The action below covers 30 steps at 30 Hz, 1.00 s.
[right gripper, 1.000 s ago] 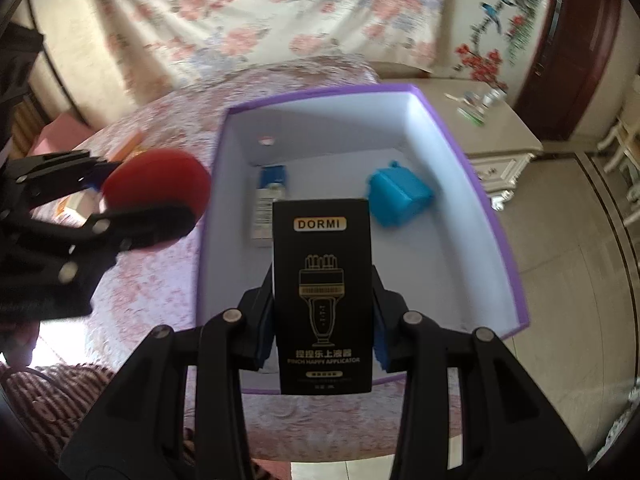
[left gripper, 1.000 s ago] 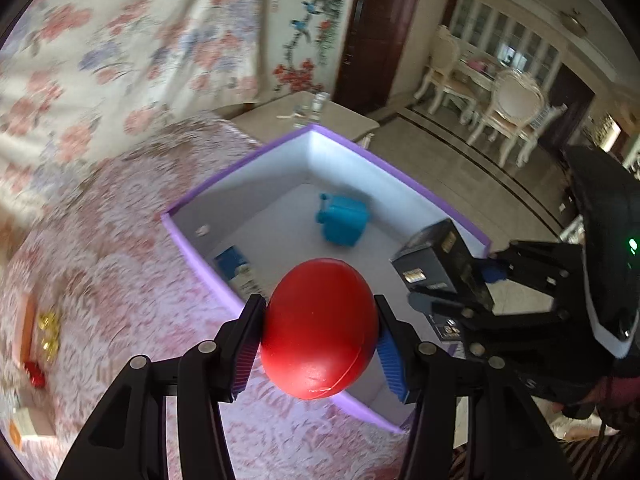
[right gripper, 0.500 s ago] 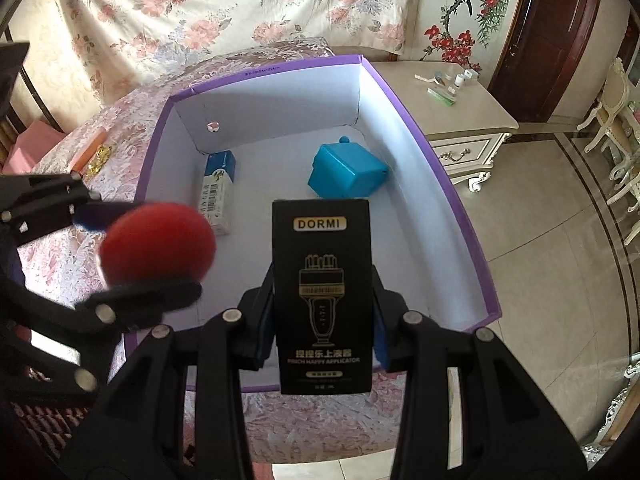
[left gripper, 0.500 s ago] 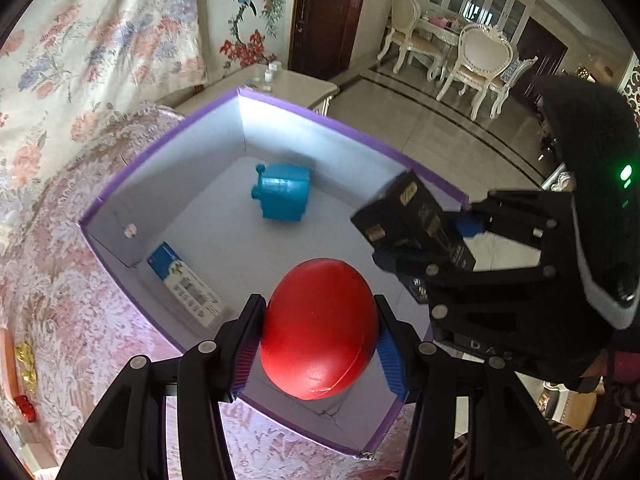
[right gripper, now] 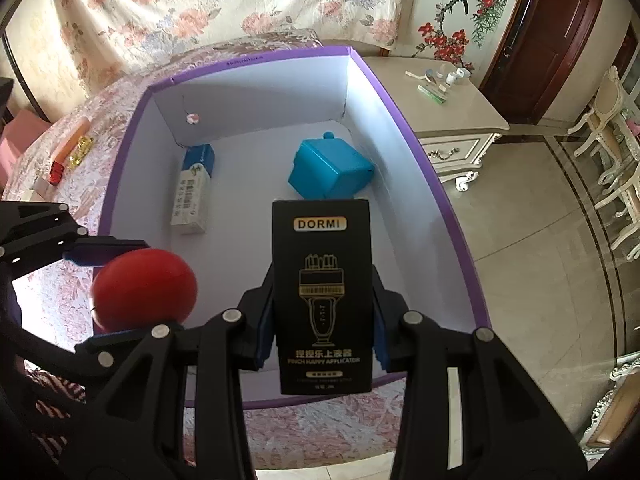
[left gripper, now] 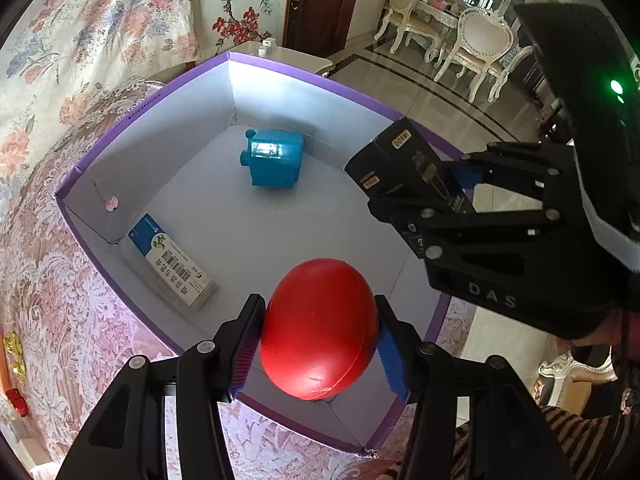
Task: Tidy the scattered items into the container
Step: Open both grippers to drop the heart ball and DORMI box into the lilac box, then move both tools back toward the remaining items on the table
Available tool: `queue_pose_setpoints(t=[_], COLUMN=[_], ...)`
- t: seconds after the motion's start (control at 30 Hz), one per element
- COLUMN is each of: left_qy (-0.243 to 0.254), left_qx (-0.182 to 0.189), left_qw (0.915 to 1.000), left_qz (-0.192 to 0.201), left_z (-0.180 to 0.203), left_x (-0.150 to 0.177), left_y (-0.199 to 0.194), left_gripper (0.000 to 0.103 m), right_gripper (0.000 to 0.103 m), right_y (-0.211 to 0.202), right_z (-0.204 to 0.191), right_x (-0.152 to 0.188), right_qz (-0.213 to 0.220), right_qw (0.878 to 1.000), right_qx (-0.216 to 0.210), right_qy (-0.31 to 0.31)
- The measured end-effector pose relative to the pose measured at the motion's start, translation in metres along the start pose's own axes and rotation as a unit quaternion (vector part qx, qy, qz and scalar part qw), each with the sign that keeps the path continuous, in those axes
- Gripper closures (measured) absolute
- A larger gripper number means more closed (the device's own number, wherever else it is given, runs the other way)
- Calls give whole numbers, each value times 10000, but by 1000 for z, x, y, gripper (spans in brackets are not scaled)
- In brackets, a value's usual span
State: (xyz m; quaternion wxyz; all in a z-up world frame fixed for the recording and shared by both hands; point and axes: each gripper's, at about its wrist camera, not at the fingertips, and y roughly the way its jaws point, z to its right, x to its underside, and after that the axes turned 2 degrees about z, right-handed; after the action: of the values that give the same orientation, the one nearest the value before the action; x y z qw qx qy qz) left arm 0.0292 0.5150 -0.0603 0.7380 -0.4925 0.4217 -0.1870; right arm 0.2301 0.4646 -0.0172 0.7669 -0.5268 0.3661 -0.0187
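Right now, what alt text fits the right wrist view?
The right tool grips an upright black DORMI box over an open purple-rimmed container holding a blue item and a carton; the left tool holds a red ball.

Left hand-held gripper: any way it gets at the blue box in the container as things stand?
Probably not yet. The path to the blue box looks open, but the left hand-held gripper is occupied, shut on the red ball.

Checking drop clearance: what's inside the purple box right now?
On the floor of the purple box: a blue toy near the far right corner and a white-and-blue carton along the left wall. The near floor is hidden behind the held black box and red ball.
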Motion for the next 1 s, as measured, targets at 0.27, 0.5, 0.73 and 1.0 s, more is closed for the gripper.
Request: queue_pose_setpoints(t=[0.27, 0.5, 0.73, 1.0], left_qy=[-86, -88, -188, -320], left_qx=[144, 152, 158, 59], left_qw=[9999, 9998, 9994, 9979], left_qz=[-15, 136, 242, 555], left_z=[-1, 2, -2, -8], left_x=[3, 4, 7, 13], left_y=[-1, -9, -14, -32], left_gripper=[38, 22, 22, 22], right_gripper=[53, 45, 45, 44], right_y=[2, -1, -7, -15], right_z=[9, 21, 21, 14], right_x=[1, 8, 8, 5], right_qz=[-183, -223, -163, -35], right_qw=[9995, 9981, 9977, 9979], right_qx=[65, 50, 75, 72], right_qy=[242, 575, 658, 646])
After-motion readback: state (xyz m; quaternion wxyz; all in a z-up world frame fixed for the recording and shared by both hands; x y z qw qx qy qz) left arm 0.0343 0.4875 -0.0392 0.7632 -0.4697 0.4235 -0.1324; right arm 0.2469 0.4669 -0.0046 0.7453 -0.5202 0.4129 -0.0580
